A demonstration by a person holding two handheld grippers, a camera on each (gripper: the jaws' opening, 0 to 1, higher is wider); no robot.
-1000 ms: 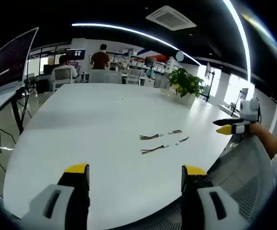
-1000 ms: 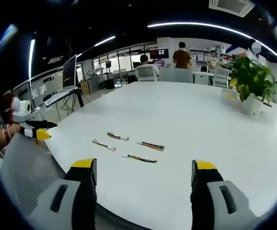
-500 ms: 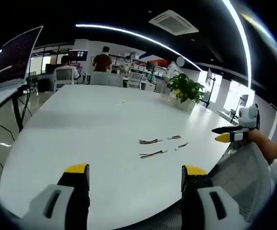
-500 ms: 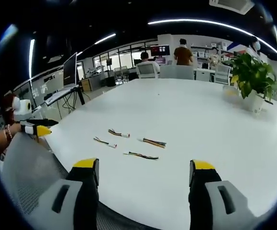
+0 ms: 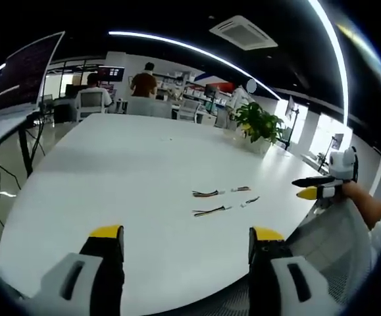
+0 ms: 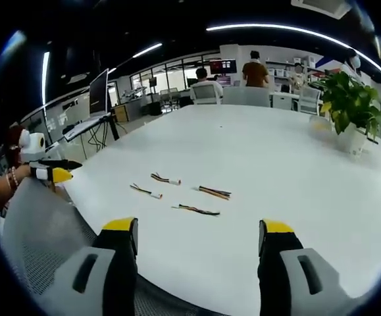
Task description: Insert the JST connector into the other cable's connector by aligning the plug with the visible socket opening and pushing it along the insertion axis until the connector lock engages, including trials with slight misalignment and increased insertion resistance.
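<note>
Hovering wide and empty, both tongs [image 5: 185,240] [image 6: 198,234] short of cables [image 6: 197,210] lying crosswise ahead on counter [image 6: 295,171], right nearer.

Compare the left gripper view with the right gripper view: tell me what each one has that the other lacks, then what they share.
Left gripper view alone: the left gripper from behind, jaws apart and empty, and the right gripper seen side-on past the table edge. Right gripper view alone: the right gripper from behind, jaws apart and empty, and the left gripper side-on. Both share the white table, four short cables lying apart on it, a potted plant and people at far desks.
</note>
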